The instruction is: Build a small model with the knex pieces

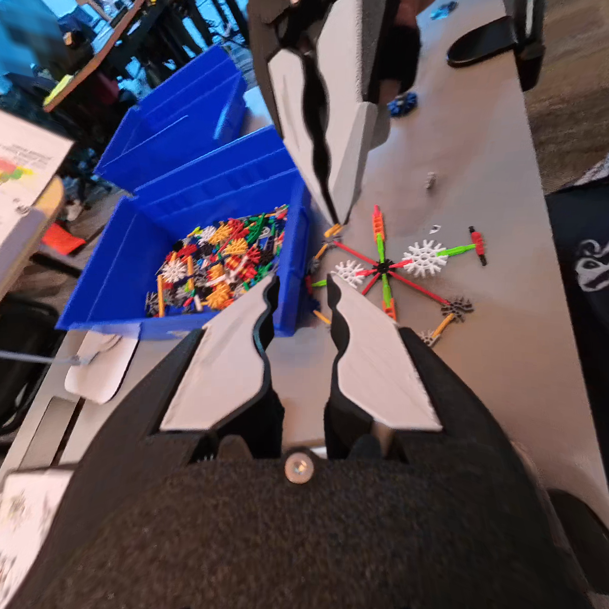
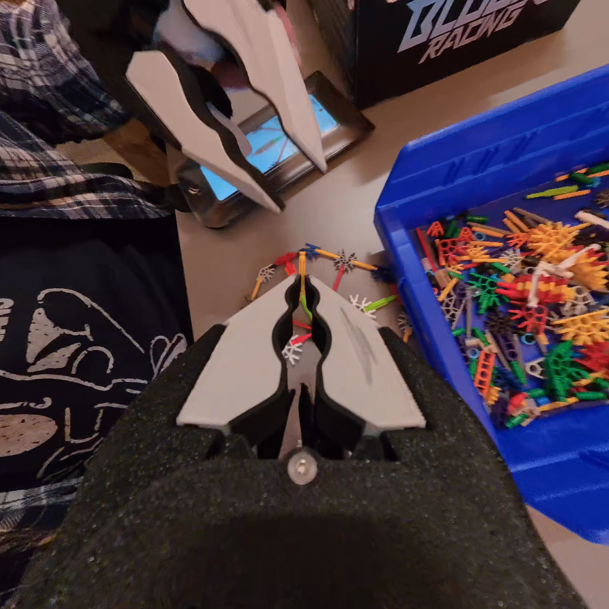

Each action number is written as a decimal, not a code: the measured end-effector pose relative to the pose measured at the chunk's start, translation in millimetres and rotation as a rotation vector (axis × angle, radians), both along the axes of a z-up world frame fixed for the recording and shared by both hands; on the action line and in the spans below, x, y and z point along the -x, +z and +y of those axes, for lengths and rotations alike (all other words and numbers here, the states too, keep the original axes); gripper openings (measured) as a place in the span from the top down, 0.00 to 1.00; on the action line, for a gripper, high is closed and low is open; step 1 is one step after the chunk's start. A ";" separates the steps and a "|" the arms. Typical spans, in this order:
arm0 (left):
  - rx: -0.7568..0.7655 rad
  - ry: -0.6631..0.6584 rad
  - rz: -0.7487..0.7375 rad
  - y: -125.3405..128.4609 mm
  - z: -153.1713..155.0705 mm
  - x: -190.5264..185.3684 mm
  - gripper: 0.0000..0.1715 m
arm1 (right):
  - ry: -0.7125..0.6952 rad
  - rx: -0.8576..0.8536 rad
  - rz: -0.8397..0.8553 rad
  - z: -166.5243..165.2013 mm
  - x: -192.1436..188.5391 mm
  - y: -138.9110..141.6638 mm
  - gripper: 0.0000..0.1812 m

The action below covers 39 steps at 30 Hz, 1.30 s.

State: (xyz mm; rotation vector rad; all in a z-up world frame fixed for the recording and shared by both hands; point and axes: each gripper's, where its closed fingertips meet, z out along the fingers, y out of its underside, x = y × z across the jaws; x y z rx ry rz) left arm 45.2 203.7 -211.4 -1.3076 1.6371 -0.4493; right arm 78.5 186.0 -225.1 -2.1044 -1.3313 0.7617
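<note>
A flat wheel of coloured rods and connectors (image 1: 384, 265) lies on the pale table beside a blue bin. It has a black hub, red and green spokes and white snowflake connectors (image 1: 425, 258). My right gripper (image 2: 301, 277) is shut on a yellow rod (image 2: 302, 263) at the wheel's rim. It also shows in the left wrist view (image 1: 339, 220), coming in from above with the yellow rod (image 1: 333, 229) at its tips. My left gripper (image 1: 301, 280) is open and empty, above the table between the bin's corner and a white connector (image 1: 349, 272). It also shows in the right wrist view (image 2: 301, 189).
The blue bin (image 1: 298, 230) (image 2: 395, 237) is full of loose coloured pieces. An empty blue bin (image 1: 184, 131) stands behind it. A black box (image 2: 461, 43) and a dark-framed screen (image 2: 333, 99) lie farther off. A person's dark printed shirt (image 2: 66, 346) is at the table edge. A blue connector (image 1: 402, 103) lies apart. One gripper's finger ends stand about 5 cm off the other's. Between my right fingertips and the white connector (image 1: 349, 272) there is roughly 10 cm.
</note>
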 end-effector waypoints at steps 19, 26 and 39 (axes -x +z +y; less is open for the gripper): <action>-0.018 -0.277 0.170 -41.8 -50.3 -27.6 0.99 | 0.023 0.115 0.032 -36.6 11.6 -21.2 0.99; 0.066 -0.343 0.255 -67.6 -67.5 -21.5 0.97 | 0.011 0.160 -0.012 -55.7 14.9 -44.6 1.00; 0.136 -0.417 0.420 -101.9 -76.3 -4.0 0.94 | -0.122 0.265 0.011 -79.4 18.2 -71.1 1.00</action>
